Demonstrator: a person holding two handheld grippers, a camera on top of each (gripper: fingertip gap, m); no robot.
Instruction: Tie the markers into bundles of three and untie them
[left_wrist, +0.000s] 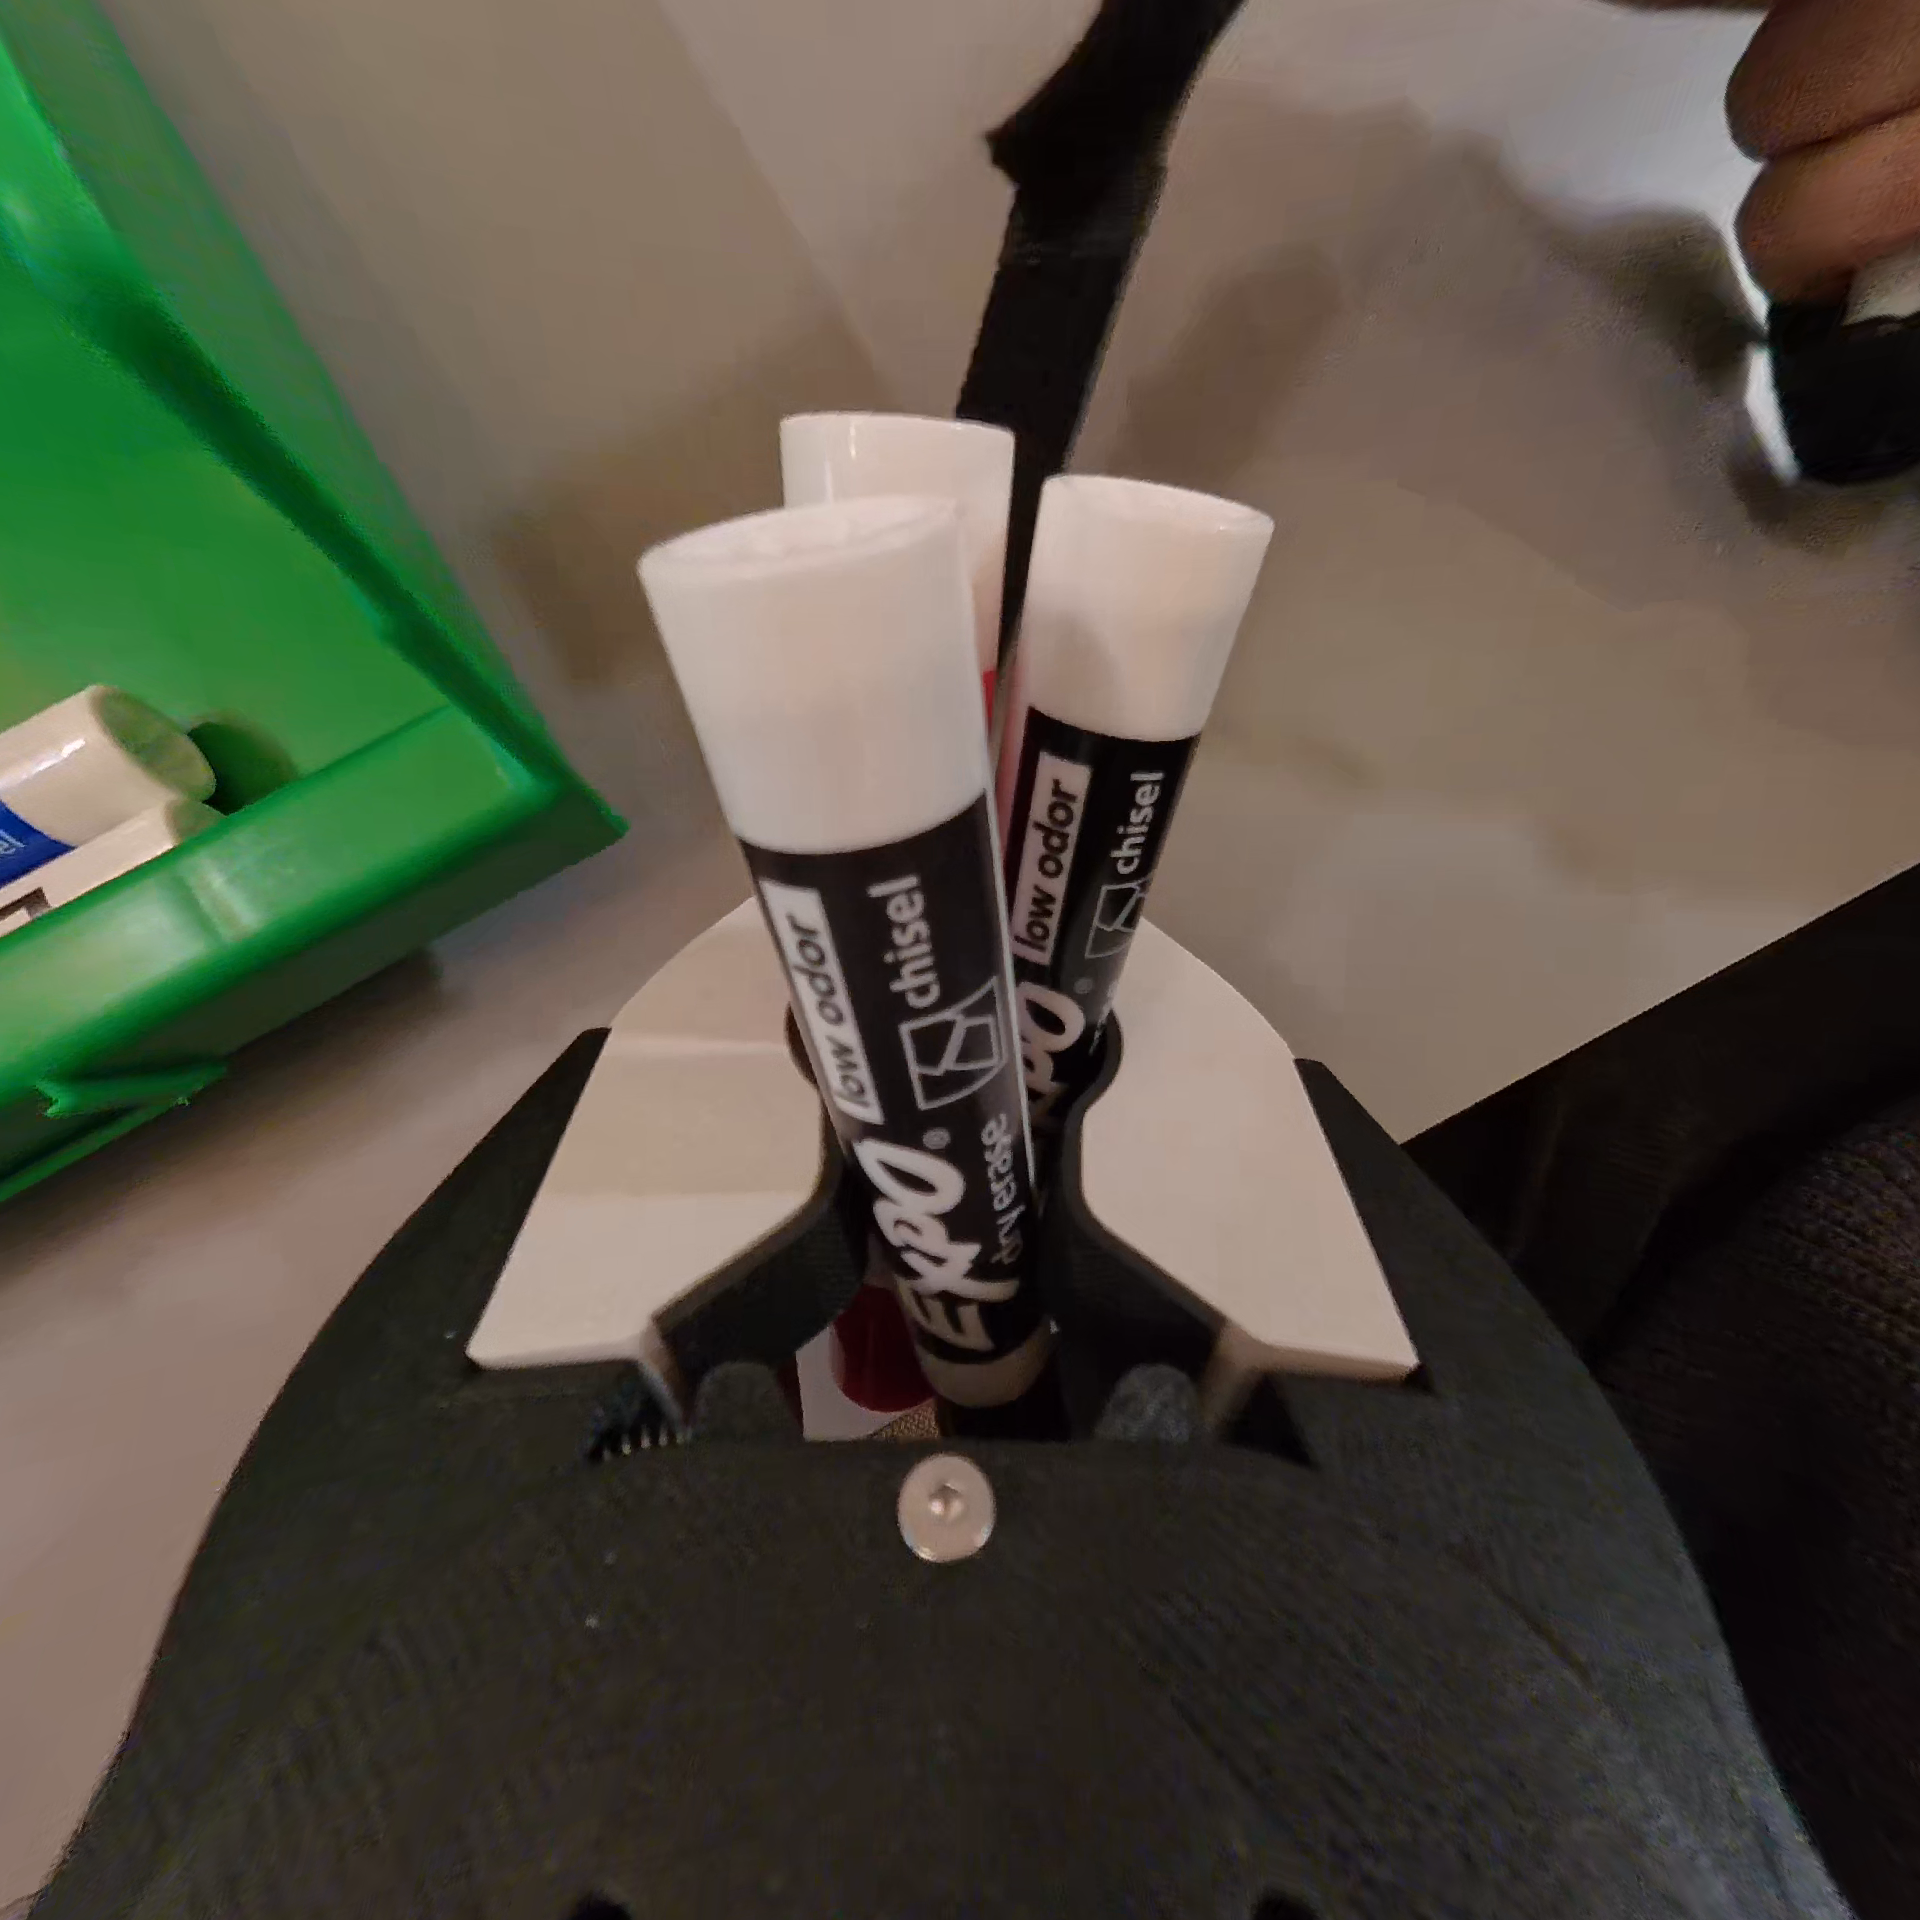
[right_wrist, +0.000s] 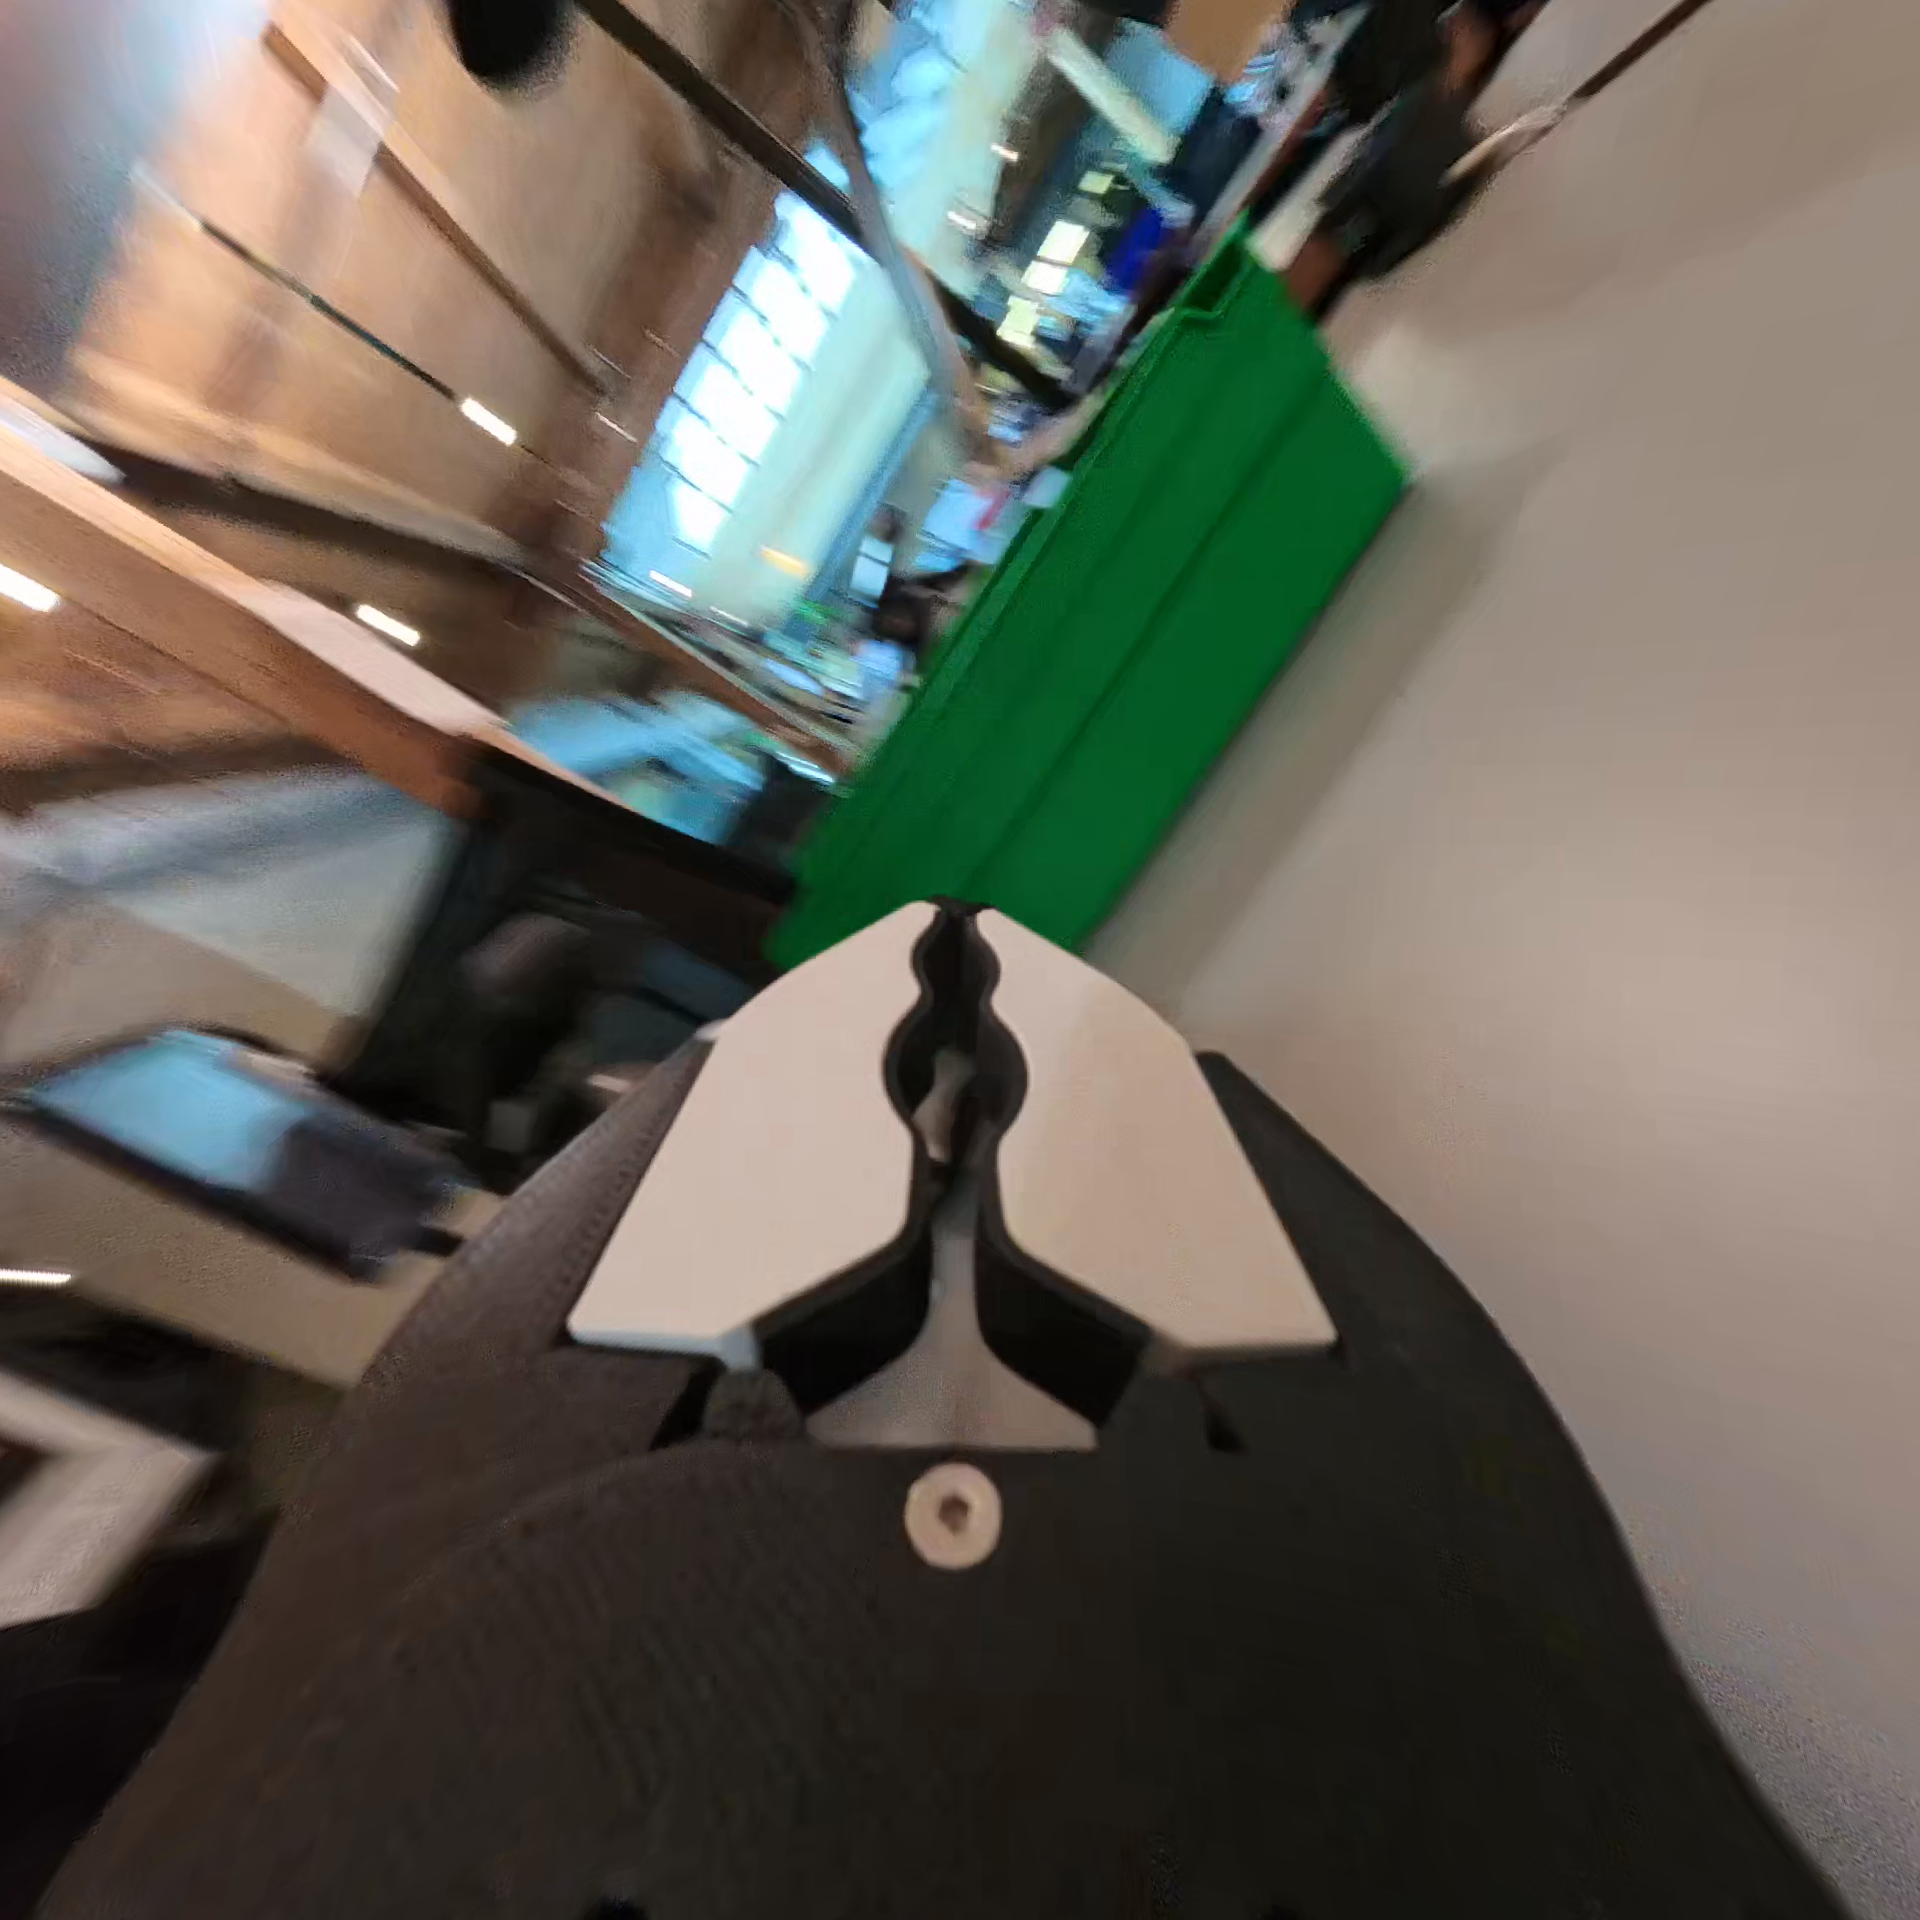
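A pale, matte surface (left_wrist: 1455, 675) fills the left wrist view, with a green plastic bin (left_wrist: 208, 582) at the left edge; inside its lower corner lie two white marker ends (left_wrist: 114, 769). At centre frame the left hand-held gripper (left_wrist: 951, 1049) is pinching a bundle of three markers (left_wrist: 883, 894) that point up and away, white ends uppermost, two with black labels and one behind them. A black strap (left_wrist: 1049, 281) rises behind the bundle toward the top of the frame. At the upper right a person's hand (left_wrist: 1839, 177) grips a dark object. The right wrist view is tilted and motion-blurred: the right hand-held gripper (right_wrist: 961, 914) is pressed together, empty as far as can be seen, aimed at the green bin (right_wrist: 1122, 644), with a blurred room at left.
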